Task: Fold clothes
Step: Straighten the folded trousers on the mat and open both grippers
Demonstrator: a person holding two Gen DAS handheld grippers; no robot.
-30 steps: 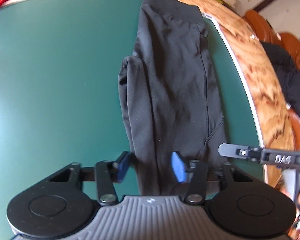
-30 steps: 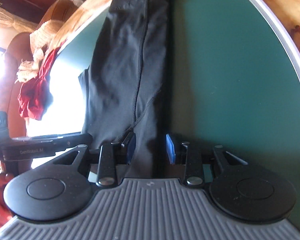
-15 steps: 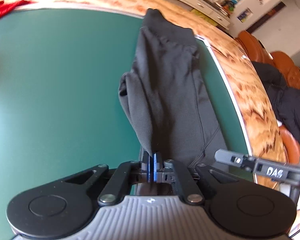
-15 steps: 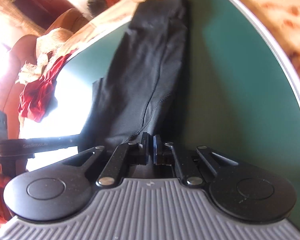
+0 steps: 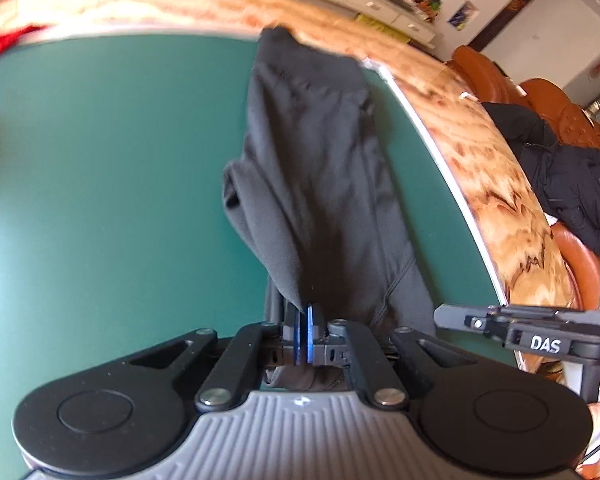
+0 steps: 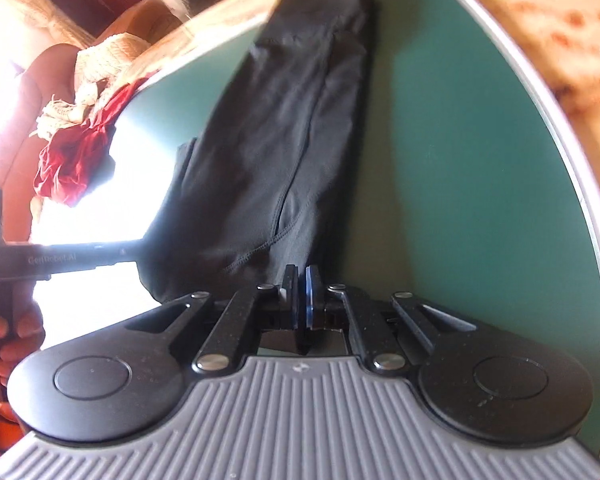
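Black trousers (image 5: 320, 168), folded lengthwise, lie along the green mat (image 5: 100, 180) with the waistband at the far end. My left gripper (image 5: 305, 320) is shut on the near end's left edge, and the cloth rises from the mat into its blue pads. In the right wrist view the same trousers (image 6: 292, 128) run up the mat (image 6: 460, 160). My right gripper (image 6: 301, 292) is closing its last bit on the near end's right edge, pads pressing the cloth. Each view shows the other gripper's body at its side.
A marbled wooden table border (image 5: 480, 152) rings the mat. A red cloth (image 6: 76, 160) and a cream fringed cloth (image 6: 104, 60) lie past the mat's left edge. A dark jacket (image 5: 572, 184) rests on an orange sofa. A hand (image 6: 4, 344) holds the left gripper.
Both grippers went from open around the trousers' near end to shut on it. Both have since risen, lifting that end off the mat.
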